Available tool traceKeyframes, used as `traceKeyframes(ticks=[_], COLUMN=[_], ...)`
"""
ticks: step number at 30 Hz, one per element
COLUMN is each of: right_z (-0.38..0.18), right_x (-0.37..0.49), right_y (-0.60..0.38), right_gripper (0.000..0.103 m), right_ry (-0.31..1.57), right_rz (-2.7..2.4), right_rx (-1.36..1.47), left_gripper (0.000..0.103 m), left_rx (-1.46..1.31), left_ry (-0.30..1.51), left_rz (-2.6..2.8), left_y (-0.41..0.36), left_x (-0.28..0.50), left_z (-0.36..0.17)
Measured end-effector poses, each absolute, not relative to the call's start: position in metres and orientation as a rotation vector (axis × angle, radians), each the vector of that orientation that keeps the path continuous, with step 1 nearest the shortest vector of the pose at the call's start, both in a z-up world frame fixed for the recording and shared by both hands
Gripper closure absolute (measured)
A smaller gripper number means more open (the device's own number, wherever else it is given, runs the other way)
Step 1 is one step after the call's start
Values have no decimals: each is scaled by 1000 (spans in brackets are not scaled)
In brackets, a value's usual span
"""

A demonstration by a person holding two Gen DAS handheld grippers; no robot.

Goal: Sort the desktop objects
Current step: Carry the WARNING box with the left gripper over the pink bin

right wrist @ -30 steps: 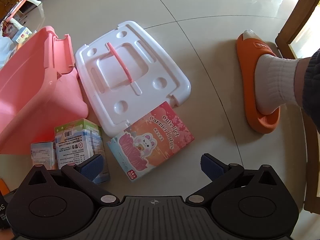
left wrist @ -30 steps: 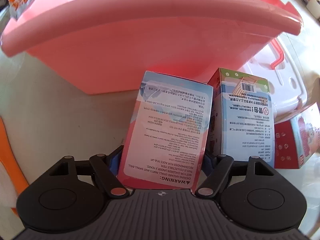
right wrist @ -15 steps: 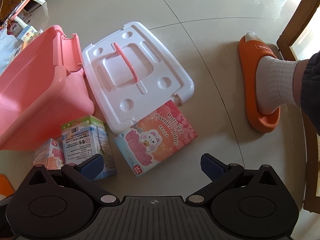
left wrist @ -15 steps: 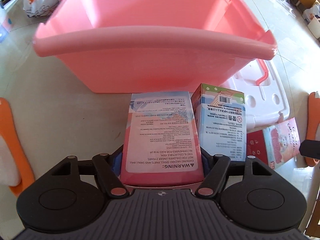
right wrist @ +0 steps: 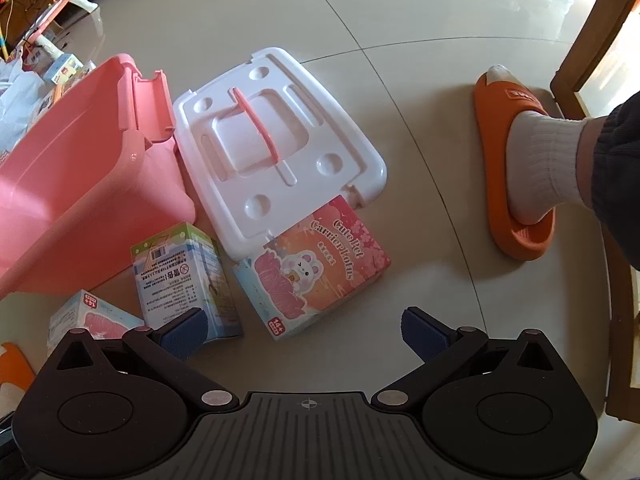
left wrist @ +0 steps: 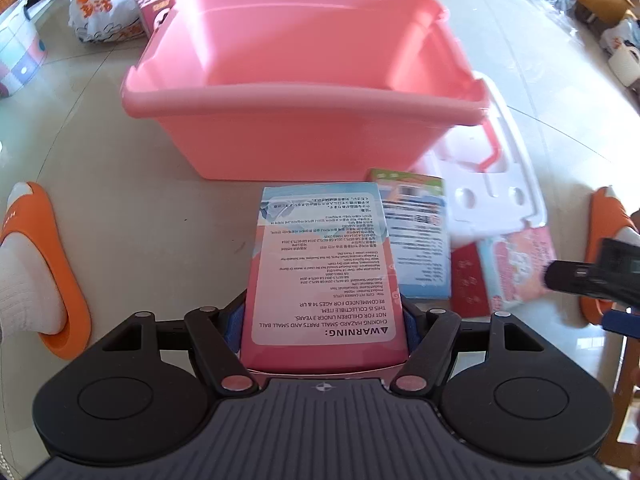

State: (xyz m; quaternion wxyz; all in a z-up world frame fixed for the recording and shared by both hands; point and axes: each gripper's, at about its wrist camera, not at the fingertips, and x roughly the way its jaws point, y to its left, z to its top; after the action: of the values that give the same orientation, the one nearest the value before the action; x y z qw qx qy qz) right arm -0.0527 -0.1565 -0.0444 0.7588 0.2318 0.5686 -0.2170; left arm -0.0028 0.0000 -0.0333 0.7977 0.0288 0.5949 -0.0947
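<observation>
Nearby, pink bin [left wrist: 304, 92], interior bare

A pale tiled floor [right wrist: 420, 128] carries everything. On it stand a pink tub [left wrist: 304, 92] and, just right of it, a white lid [right wrist: 280, 152] lying flat, with a green-topped box [right wrist: 180, 276] upright in front of the tub. A bunny box [right wrist: 316, 268] lies flat beside it, its far end under the lid's edge, and orange slippers [right wrist: 516, 164] rest at the sides.

Pink-blue box [left wrist: 324, 276] before pink bin [left wrist: 304, 80]
</observation>
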Motion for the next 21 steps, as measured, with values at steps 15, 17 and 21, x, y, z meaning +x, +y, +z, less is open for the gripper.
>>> traceKeyframes(ticks=[15,17,21], right_z=[-53,-53,-51], right_x=[-62,-63,-63], right_y=[-159,-159,-159], right_gripper=[0,0,0], right_ry=[1274,1274,1268], right_rz=[-483,-481,-477], right_rx=[511,516,526], left_gripper=[32,32,32], left_rx=[77,73,42], left_ry=[1162,1140,1099], left_rz=[-293,-300,-294], left_y=[41,34,29], left_x=[-41,-37,-27], left_z=[25,34,56])
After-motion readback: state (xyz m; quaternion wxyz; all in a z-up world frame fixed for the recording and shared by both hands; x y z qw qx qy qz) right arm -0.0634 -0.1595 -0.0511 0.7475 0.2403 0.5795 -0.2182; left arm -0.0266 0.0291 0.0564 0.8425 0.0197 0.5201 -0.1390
